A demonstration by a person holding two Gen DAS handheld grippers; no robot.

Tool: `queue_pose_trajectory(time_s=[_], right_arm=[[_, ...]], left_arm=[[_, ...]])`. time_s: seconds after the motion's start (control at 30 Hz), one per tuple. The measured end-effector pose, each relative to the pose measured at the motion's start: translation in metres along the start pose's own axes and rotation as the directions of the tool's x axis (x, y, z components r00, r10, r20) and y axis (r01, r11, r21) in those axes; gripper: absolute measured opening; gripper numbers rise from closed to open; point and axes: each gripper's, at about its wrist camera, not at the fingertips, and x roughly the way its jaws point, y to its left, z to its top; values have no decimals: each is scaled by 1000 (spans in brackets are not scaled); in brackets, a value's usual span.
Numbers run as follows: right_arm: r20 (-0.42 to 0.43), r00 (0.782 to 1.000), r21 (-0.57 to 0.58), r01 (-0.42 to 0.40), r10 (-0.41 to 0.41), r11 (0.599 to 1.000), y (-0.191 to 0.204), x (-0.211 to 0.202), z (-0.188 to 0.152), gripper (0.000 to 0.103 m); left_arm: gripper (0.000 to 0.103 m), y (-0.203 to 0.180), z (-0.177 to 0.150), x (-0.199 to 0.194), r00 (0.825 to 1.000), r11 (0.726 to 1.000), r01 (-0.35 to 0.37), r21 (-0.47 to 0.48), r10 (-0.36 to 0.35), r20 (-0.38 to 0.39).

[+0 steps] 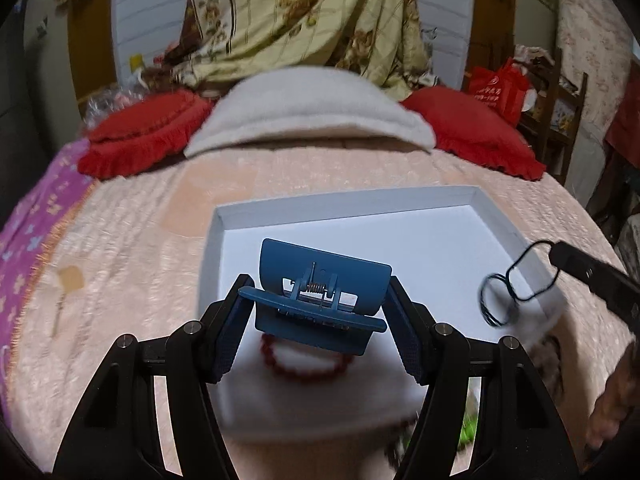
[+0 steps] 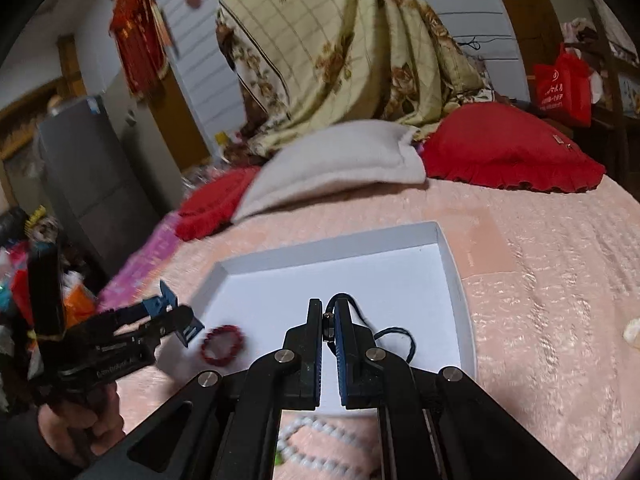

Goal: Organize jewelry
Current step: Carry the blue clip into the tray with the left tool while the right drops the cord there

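While both hands carry their things over the white box [image 1: 496, 216] on the bed [image 1: 132, 248], the good way is to go slow and low, then let go only when each thing is well inside the walls. The left gripper [image 1: 320, 316] has its jaws clamped on a blue hair clip [image 1: 320, 284], pressing it at both ends. The clip hangs above the box floor, right over a red bead bracelet [image 1: 308, 368] that already lies inside. It would be kinder to set the clip down beside the bracelet, not on top of it.

The right gripper [image 2: 328, 328] has its jaws squeezed tight on a thin dark cord [image 2: 394, 334]. The cord's loops dangle over the right part of the box, so they should be lowered until they rest before the jaws let go.

The clip is hard, smooth plastic with a small metal spring. The bracelet is a ring of little round beads. The cord is thin and floppy. The box is stiff with low, straight walls. The bed cover is pink, soft and bumpy. A string of pale beads [image 2: 320, 444] waits on the bed, just outside the box.
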Motion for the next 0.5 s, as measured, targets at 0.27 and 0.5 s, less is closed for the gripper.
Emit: queue_pose_trajectory(time_s=[0.27,0.5], right_arm=[[-86,994,95,-55,63,994,-8,59,4,5],[-134,984,171,-90,113,981,-14,77,-2,6]], left_arm=[[65,-16,17,55,994,999,41,-12,-42,-105],[65,-25,11,62,994,999,2,38,3,-112]])
